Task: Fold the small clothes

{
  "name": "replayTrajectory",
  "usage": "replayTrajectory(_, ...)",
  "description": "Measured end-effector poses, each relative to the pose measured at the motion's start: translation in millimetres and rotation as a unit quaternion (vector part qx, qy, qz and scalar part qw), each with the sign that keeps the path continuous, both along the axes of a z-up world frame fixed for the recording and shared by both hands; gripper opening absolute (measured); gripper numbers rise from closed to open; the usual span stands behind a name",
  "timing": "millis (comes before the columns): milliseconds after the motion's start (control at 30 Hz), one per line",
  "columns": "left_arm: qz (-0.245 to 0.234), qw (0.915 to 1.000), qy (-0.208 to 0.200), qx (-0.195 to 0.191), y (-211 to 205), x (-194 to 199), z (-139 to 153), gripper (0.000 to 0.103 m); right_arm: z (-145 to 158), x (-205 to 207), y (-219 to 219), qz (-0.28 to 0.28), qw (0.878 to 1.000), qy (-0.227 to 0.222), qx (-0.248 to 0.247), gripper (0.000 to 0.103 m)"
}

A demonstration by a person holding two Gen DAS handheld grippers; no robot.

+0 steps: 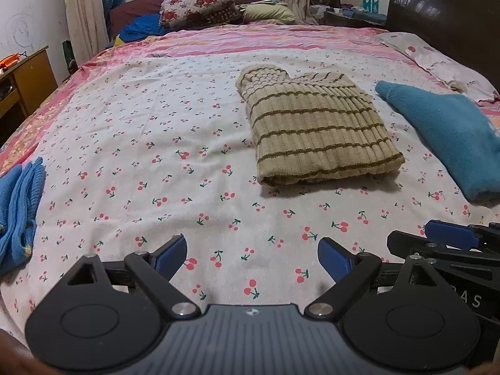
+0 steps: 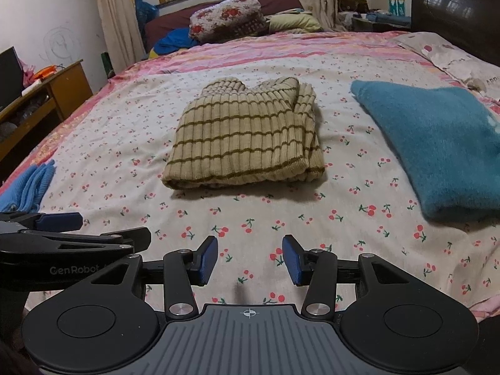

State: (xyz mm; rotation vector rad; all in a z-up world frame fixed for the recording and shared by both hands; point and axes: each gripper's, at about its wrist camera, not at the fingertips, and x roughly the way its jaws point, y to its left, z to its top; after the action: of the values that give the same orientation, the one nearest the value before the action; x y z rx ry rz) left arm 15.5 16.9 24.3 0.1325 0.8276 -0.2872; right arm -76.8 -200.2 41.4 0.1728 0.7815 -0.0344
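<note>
Hovering side by side over the near edge of the bed, both tools hang empty: the left gripper (image 1: 252, 259) has its blue pads spread wide with only cherry-print sheet (image 1: 131, 162) showing between them, and the right gripper (image 2: 250, 257) stands parted too, somewhat narrower, nothing between its fingers. Neither touches any cloth. They sit back from the work, which I take to mean one garment is judged finished and the next has not yet been chosen.

That finished piece is the striped knit top (image 2: 247, 137), lying in the middle of the bed as a squat rectangle, its folded edge facing the grippers and a rounded, scalloped bit of collar or cuff poking out at the far end. It is a ribbed beige knit with thin olive bands, soft and thick enough to hold its layers without springing open.

To the right, well apart from it, lies a teal fleece garment (image 2: 437, 147), fuzzy and plump, folded into a long slab (its far corner tapers to a point, so the shape is less tidy). At the left edge sits a crumpled blue ribbed knit (image 1: 18, 206), bunched in loose ridges, probably the piece still waiting.

Placing done items to the centre and right keeps the near strip of sheet free for spreading the next one.
</note>
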Motion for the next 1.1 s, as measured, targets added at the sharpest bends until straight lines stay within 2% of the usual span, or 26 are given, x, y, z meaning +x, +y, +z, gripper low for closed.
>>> replayTrajectory(1100, 0.004, 0.9998, 0.004, 0.020, -3, -3, -7, 0.095, -11, -4, 3, -0.007, 1.000, 0.016, -0.001, 0.045)
